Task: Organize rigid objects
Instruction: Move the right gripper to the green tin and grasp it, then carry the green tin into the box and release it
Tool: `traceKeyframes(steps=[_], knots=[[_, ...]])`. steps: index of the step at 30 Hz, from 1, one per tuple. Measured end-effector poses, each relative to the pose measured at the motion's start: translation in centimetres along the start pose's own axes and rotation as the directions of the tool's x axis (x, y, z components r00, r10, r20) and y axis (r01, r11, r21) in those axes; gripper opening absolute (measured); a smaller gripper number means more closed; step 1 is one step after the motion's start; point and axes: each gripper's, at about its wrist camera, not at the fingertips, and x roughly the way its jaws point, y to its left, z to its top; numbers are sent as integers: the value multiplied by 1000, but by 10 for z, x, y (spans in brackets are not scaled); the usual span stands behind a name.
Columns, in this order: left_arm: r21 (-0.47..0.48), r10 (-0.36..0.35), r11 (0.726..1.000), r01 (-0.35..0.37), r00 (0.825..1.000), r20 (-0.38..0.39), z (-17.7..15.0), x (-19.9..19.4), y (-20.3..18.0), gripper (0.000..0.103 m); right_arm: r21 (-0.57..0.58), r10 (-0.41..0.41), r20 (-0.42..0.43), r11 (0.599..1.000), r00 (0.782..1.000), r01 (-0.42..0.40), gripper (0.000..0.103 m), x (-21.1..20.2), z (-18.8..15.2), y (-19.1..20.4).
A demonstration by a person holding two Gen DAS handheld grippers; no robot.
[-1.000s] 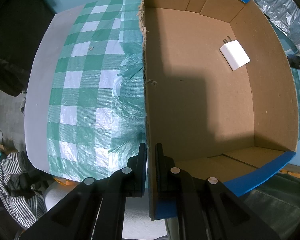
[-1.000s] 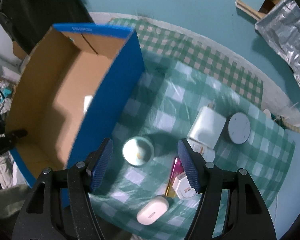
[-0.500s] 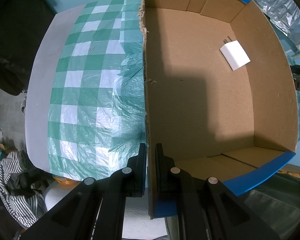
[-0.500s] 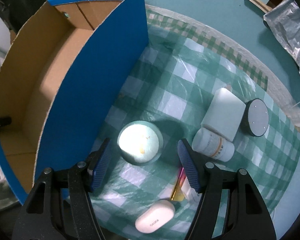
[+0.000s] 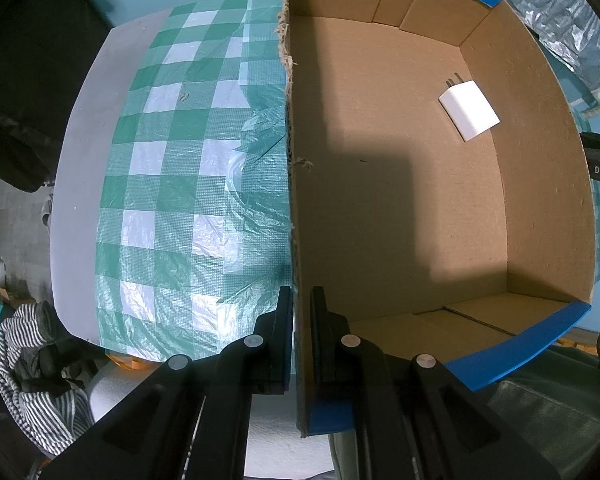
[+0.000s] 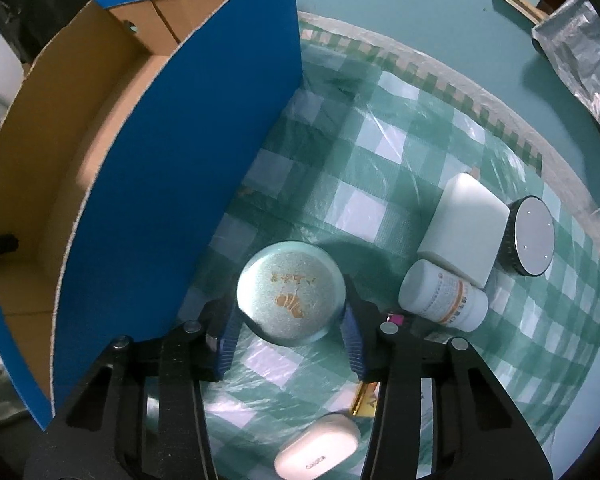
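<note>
Left tongs [image 5: 302, 320]: clamped on the near wall of the cardboard box [image 5: 400, 208], one jaw outside and one inside, pinning the box on the checked cloth [image 5: 172, 200].
Right tongs [image 6: 290, 330]: jaws have just been closing round the round tin [image 6: 291, 291]; the blue pads [image 6: 229, 336] sit at the tin's flanks and look to be touching, so this reads as a grip taking hold.
Tin's place: between the right jaws, on the cloth, just beside the box's blue outer wall on the tongs' left.
Already boxed: a white charger [image 5: 469, 111] lies by the far right wall, well ahead of the left tongs.
Waiting: beyond the right jaw, a white bottle [image 6: 444, 296], a white block [image 6: 462, 229] and a dark round puck [image 6: 530, 236]; nearer than the tin, a white case [image 6: 320, 452].
Doing it well: squeeze across the tin's widest line and lift straight up until it clears the blue wall before carrying it left.
Risk: a round, smooth side may slip from an off-centre grip.
Left's job: hold firm so the box cannot slide.
</note>
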Motion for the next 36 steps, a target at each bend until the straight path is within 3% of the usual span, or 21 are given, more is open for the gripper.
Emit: traceKeyframes(steps=[18, 36], knots=[[4, 1, 1000, -1, 1000, 1, 1, 0, -2, 8, -6, 7, 42, 1000, 999, -7, 45, -54, 16, 1], [6, 1, 1000, -1, 1000, 2, 1, 0, -2, 8, -73, 26, 113, 997, 993, -18, 45, -105, 61, 26]])
